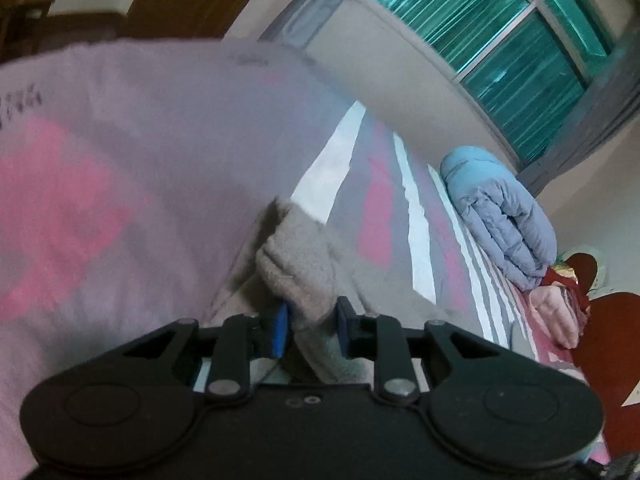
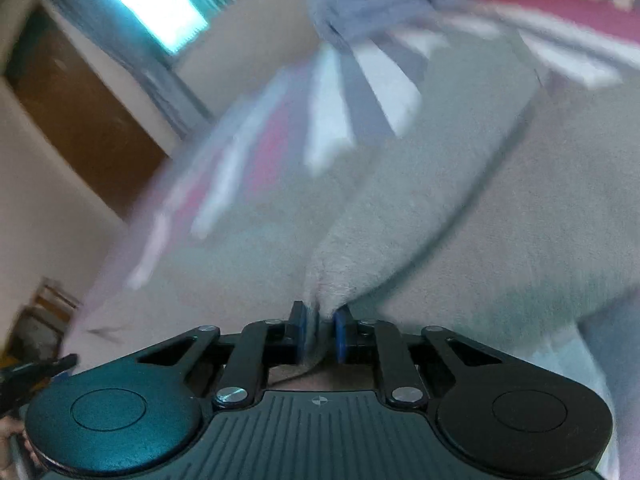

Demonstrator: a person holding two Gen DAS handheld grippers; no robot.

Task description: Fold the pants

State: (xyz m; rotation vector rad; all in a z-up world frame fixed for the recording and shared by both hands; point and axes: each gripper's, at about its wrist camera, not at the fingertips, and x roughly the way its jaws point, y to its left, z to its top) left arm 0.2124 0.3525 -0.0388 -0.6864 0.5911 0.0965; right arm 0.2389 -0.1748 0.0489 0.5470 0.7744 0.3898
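The grey fleece pants (image 1: 298, 268) lie on a bed with a pink, grey and white striped sheet (image 1: 376, 216). My left gripper (image 1: 312, 330) is shut on a bunched fold of the pants, lifted off the sheet. In the right wrist view, my right gripper (image 2: 319, 330) is shut on an edge of the pants (image 2: 460, 208), which spread out wide ahead of it over the bed. That view is blurred by motion. The rest of the pants is hidden between the two views.
A folded light blue quilt (image 1: 500, 216) lies at the far side of the bed by the wall under a window (image 1: 500, 40). Pink bedding (image 1: 560, 316) and a dark red headboard (image 1: 608, 344) are at the right. A brown door (image 2: 80, 108) stands left.
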